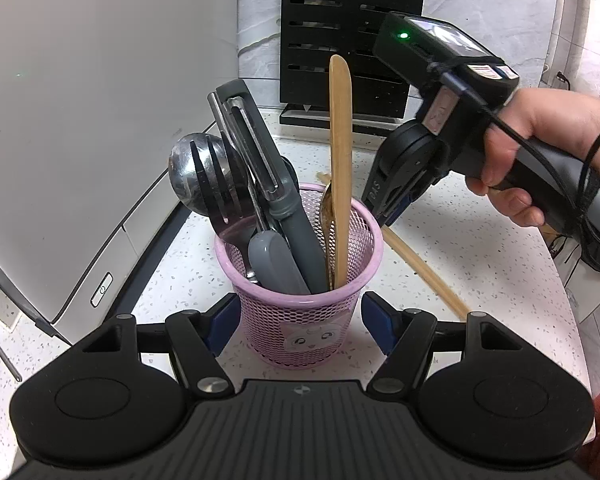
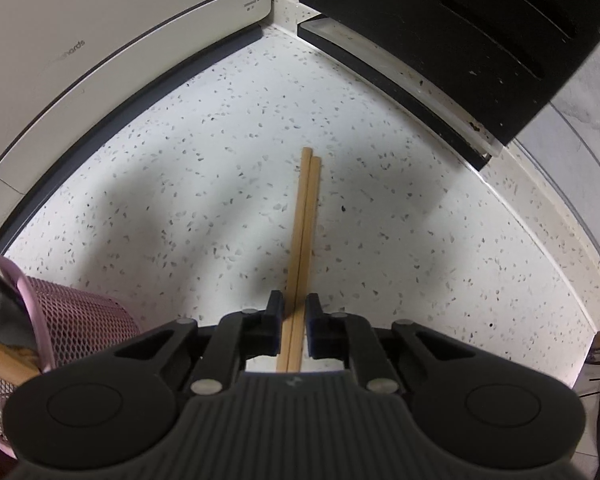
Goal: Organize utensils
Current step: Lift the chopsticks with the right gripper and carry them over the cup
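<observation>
Chopsticks (image 2: 302, 236) pinched at their near end, pink mesh holder (image 1: 300, 320) waiting.
They lie side by side on the speckled desk (image 2: 180, 184), centre frame; the right hand-held gripper (image 2: 296, 328) is clenched on both. Lift them level and together, tip upright, lower beside the wooden spatula (image 1: 341, 160). The left hand-held gripper (image 1: 300, 316) brackets the holder, jaws released, not touching.

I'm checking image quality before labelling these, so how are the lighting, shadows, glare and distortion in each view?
Left wrist view: evenly lit and sharp, strong fisheye bend in the white appliance, glare on the spoon bowl in the pink mesh cup. Right wrist view: broad soft shadows across the speckled counter, curved edges, chopsticks crisp, cup edge blurred at lower left.
</observation>
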A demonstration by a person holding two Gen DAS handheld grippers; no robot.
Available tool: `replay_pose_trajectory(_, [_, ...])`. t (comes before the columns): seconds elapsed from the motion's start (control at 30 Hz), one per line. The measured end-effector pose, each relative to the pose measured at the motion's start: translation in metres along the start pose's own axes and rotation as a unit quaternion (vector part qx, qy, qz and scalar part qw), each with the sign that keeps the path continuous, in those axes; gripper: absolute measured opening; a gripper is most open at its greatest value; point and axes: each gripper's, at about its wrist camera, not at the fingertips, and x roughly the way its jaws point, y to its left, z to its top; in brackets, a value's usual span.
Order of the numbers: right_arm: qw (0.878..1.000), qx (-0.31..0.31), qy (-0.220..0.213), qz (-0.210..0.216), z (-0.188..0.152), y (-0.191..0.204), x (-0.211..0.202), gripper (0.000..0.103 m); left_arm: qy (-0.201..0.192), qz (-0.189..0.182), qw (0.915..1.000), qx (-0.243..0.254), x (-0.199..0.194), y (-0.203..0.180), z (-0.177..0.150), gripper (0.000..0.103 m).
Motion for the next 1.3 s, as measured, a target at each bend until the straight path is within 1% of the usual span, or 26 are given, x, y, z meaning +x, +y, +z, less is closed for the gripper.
replay_pose_trajectory(0.17, [1.000,0.002,-0.018,0.018,-0.011,-0.005,-0.007,0.008,0.000,0.000,1.0000,0.000,0.000,0.000,0.000,0.080])
replay_pose_trajectory(0.3, [0.998,-0.001,-0.051,0.033,-0.023,-0.006,-0.024,0.008,-0.001,0.000,1.0000,-0.001,0.000,0.000,0.000,0.080])
replay_pose_trajectory(0.43, [0.993,-0.013,-0.110,0.038,-0.038,-0.002,-0.048,0.008,0.000,0.001,1.0000,-0.002,-0.001,0.000,0.001,0.080])
replay_pose_trajectory(0.53, [0.985,-0.010,-0.163,0.058,-0.050,-0.003,-0.066,0.008,-0.004,-0.002,1.0000,-0.006,-0.002,0.001,0.001,0.079])
replay_pose_trajectory(0.7, [0.963,0.008,-0.255,0.086,-0.070,-0.005,-0.098,0.008,-0.008,-0.003,1.0000,-0.004,-0.002,0.002,0.000,0.079])
replay_pose_trajectory(0.8, [0.947,0.019,-0.304,0.105,-0.079,-0.007,-0.119,0.008,-0.009,-0.006,0.9999,-0.004,-0.003,0.003,0.000,0.078])
replay_pose_trajectory(0.87, [0.934,0.017,-0.337,0.115,-0.086,-0.005,-0.135,0.008,-0.010,-0.008,0.9999,-0.004,-0.002,0.003,0.000,0.078])
replay_pose_trajectory(0.93, [0.919,0.010,-0.373,0.124,-0.092,-0.001,-0.151,0.008,-0.011,-0.008,0.9999,-0.004,-0.002,0.003,-0.001,0.078])
replay_pose_trajectory(1.03, [0.898,0.004,-0.420,0.129,-0.100,0.009,-0.174,0.008,-0.011,-0.008,0.9999,-0.004,-0.002,0.004,-0.001,0.078])
replay_pose_trajectory(1.1, [0.886,0.000,-0.447,0.124,-0.103,0.019,-0.186,0.008,-0.011,-0.009,0.9999,-0.004,-0.002,0.004,0.000,0.078])
replay_pose_trajectory(1.17, [0.873,-0.003,-0.475,0.115,-0.102,0.028,-0.190,0.008,-0.011,-0.008,0.9999,-0.003,-0.003,0.003,0.000,0.078])
replay_pose_trajectory(1.3, [0.859,0.015,-0.496,0.128,-0.093,0.044,-0.182,0.008,-0.010,-0.009,0.9999,-0.004,-0.003,0.004,0.000,0.077])
